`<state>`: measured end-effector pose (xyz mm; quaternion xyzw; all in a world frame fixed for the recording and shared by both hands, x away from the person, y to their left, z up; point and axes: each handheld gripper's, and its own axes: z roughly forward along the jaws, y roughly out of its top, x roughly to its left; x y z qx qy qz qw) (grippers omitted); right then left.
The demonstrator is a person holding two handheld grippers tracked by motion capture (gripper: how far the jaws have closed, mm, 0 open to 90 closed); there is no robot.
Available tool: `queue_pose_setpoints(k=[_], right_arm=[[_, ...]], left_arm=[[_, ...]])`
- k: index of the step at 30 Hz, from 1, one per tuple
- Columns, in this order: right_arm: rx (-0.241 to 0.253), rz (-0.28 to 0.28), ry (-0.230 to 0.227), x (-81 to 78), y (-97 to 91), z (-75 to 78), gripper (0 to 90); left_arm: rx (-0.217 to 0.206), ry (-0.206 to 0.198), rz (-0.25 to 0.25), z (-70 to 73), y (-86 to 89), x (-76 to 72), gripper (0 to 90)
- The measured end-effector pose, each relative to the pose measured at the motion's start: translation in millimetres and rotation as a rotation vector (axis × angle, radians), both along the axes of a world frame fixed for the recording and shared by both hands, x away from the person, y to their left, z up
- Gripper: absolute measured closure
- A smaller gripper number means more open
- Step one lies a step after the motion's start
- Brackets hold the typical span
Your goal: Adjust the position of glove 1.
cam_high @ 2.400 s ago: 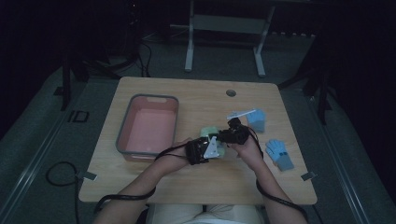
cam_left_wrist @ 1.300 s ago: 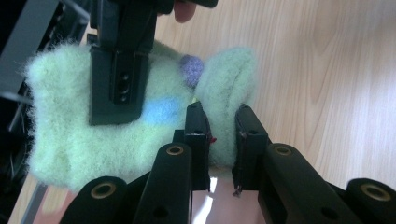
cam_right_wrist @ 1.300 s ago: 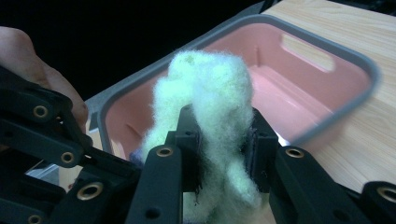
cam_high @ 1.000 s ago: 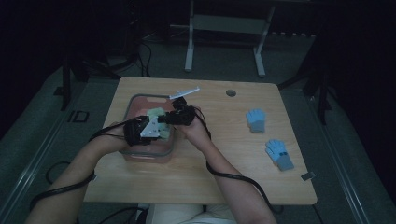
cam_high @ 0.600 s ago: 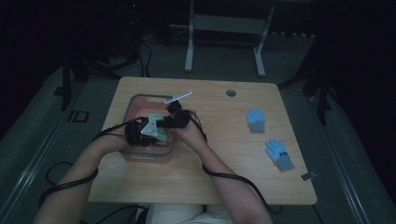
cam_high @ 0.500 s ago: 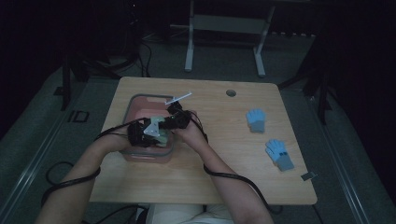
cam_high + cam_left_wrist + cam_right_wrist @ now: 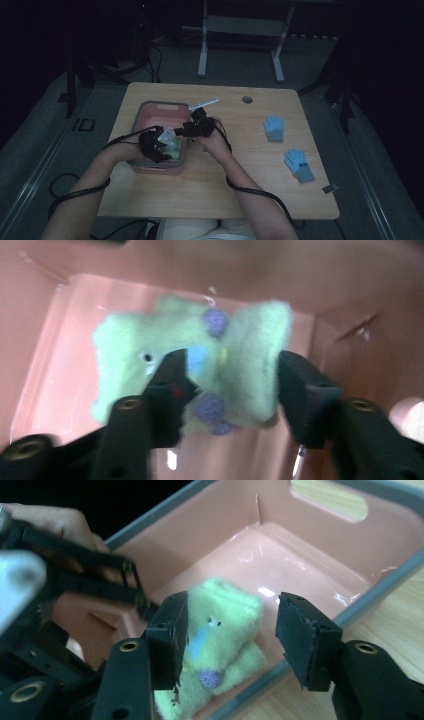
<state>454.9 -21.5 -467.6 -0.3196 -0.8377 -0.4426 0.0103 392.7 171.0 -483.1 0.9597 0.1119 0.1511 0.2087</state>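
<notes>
Releasing the green glove (image 7: 220, 640) into the bin (image 7: 150, 107), both the left gripper (image 7: 227, 385) and right gripper (image 7: 230, 640) have just been spreading; two blue gloves (image 7: 274, 129) are waiting at right.

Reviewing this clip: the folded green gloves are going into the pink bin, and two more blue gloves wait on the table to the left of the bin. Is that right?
Not quite. The two blue gloves lie on the table to the right of the pink bin, not the left, as the high view shows. The rest holds: the folded green gloves are in the bin.
</notes>
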Motion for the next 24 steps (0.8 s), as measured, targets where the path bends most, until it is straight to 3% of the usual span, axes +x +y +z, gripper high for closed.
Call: queue_pose_setpoints(k=[2,4,7,10,16,20,22,23,24], right_arm=[[0.021,-0.002,-0.013,-1.5,-5.9,4.0,45.1],[0.041,-0.007,-0.018,-3.2,-11.8,8.7,44.3],[0.058,-0.011,-0.031,-6.2,-19.0,15.2,43.4],[0.077,-0.010,-0.045,-11.9,-27.8,21.6,42.5],[0.063,-0.012,-0.061,-21.9,-45.9,25.5,35.0],[0.054,-0.004,-0.067,-27.6,-60.6,24.9,25.4],[0.057,0.018,-0.058,-30.2,-68.8,23.4,20.1],[0.057,0.014,-0.058,-31.0,-72.1,22.5,20.8],[0.058,0.011,-0.059,-32.6,-78.7,20.4,20.9]], left_arm=[[-0.031,-0.017,0.025,6.4,3.9,-1.3,36.7],[-0.047,-0.043,0.061,13.4,7.9,-1.6,26.9],[-0.110,-0.042,0.133,26.0,13.4,0.3,21.5],[-0.170,-0.024,0.174,35.9,14.4,0.4,14.9],[-0.252,-0.002,0.217,44.9,5.8,-5.5,11.3],[-0.290,-0.023,0.226,48.9,-4.7,-12.7,10.8],[-0.329,-0.025,0.237,50.5,-11.7,-16.5,10.8],[-0.369,-0.028,0.236,51.8,-16.3,-19.7,10.8],[-0.378,-0.025,0.240,52.1,-18.0,-20.5,11.0]])
